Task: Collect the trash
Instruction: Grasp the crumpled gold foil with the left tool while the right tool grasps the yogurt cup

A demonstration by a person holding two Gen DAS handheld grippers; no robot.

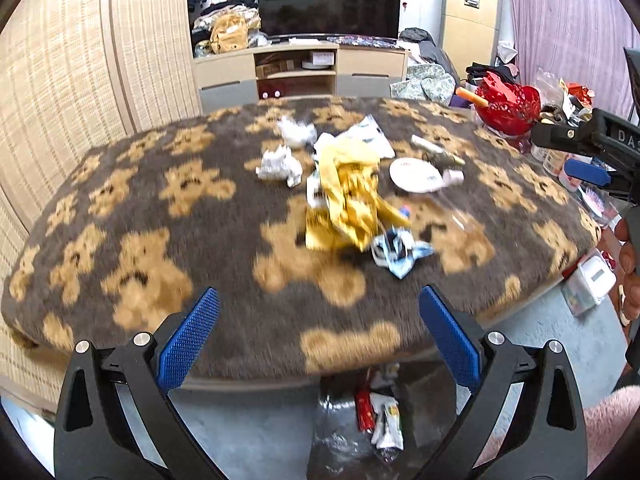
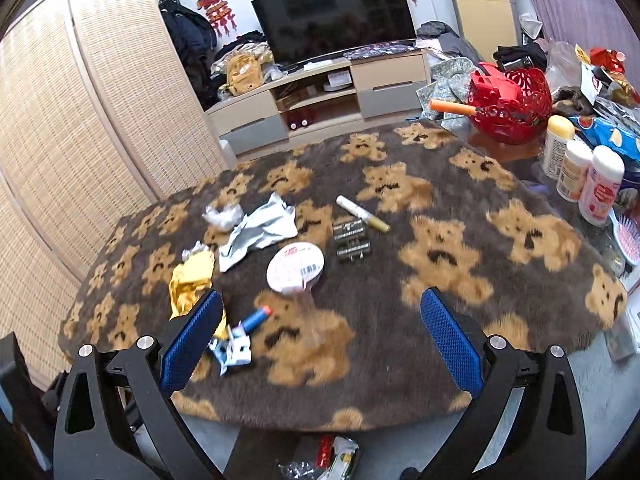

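Both grippers hang over the near edge of the counter (image 2: pixel 440 208), which is covered by a brown teddy-bear blanket. Left gripper (image 1: pixel 318 336) jaws spread wide, nothing between them. Right gripper (image 2: pixel 322 336) also wide apart and empty.

Trash is scattered mid-counter, taking the round white lid (image 2: pixel 295 266) as landmark: crumpled yellow wrapper (image 2: pixel 191 284) to its left, silver foil pouch (image 2: pixel 260 230) just behind-left, small white tissue wad (image 2: pixel 222 216) further back-left. Dark battery-like pack (image 2: pixel 352 238) just right of the lid, white-gold tube (image 2: pixel 362 208) behind that. Blue pen-like item (image 2: pixel 256 318) and torn blue-white packet (image 2: pixel 234 350) in front-left of the lid, near the right gripper's left finger. Clear plastic strip runs forward from the lid, blurred.

Red basket (image 2: pixel 508 104) sits far right-back of the lid. Below the counter edge a clear trash bag (image 1: pixel 360 420) holds some wrappers.
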